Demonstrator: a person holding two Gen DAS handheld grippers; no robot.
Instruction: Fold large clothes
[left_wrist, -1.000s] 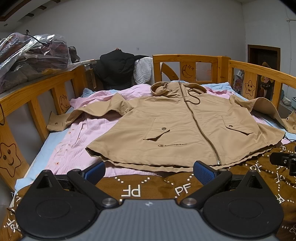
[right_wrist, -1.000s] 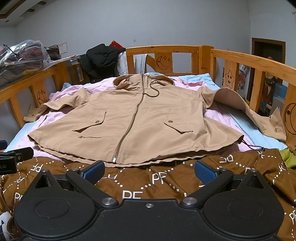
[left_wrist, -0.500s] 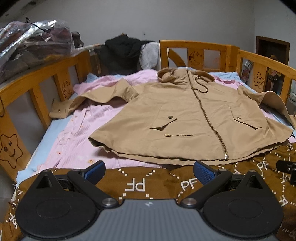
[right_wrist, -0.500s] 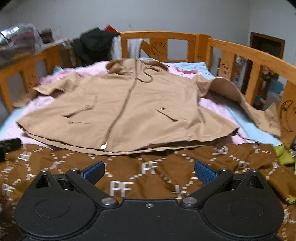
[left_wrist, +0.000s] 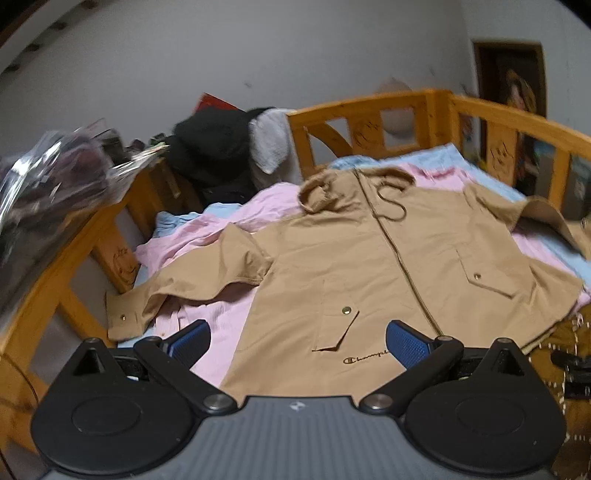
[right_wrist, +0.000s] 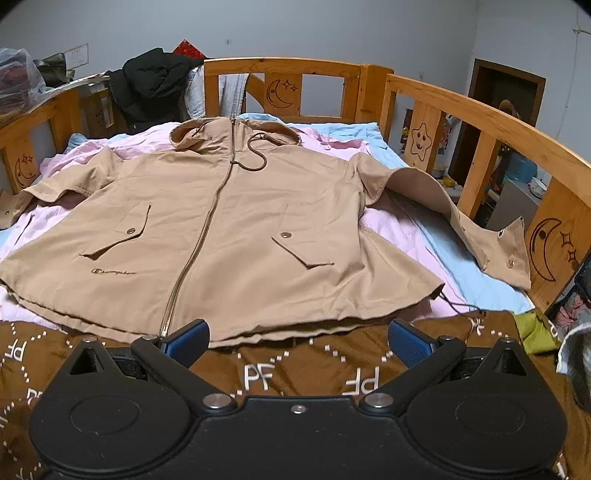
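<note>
A tan hooded jacket (left_wrist: 388, 266) (right_wrist: 221, 229) lies spread flat and zipped on the bed, front up, hood at the far end. Its left sleeve (left_wrist: 177, 295) stretches toward the left rail; its right sleeve (right_wrist: 472, 221) drapes toward the right rail. My left gripper (left_wrist: 297, 341) hovers open over the jacket's lower left part, holding nothing. My right gripper (right_wrist: 297, 341) is open just short of the hem, above the brown blanket (right_wrist: 295, 369), also holding nothing.
Pink cloth (left_wrist: 221, 317) and a light blue sheet (right_wrist: 461, 258) lie under the jacket. Wooden bed rails (right_wrist: 480, 110) enclose the bed. Dark clothes (left_wrist: 214, 155) hang at the far left corner, and a plastic bag (left_wrist: 48, 177) rests on the left rail.
My left gripper has moved forward and tilted, now over the jacket's lower left instead of the brown blanket. My right gripper has shifted only slightly near the hem. Both stay open.
</note>
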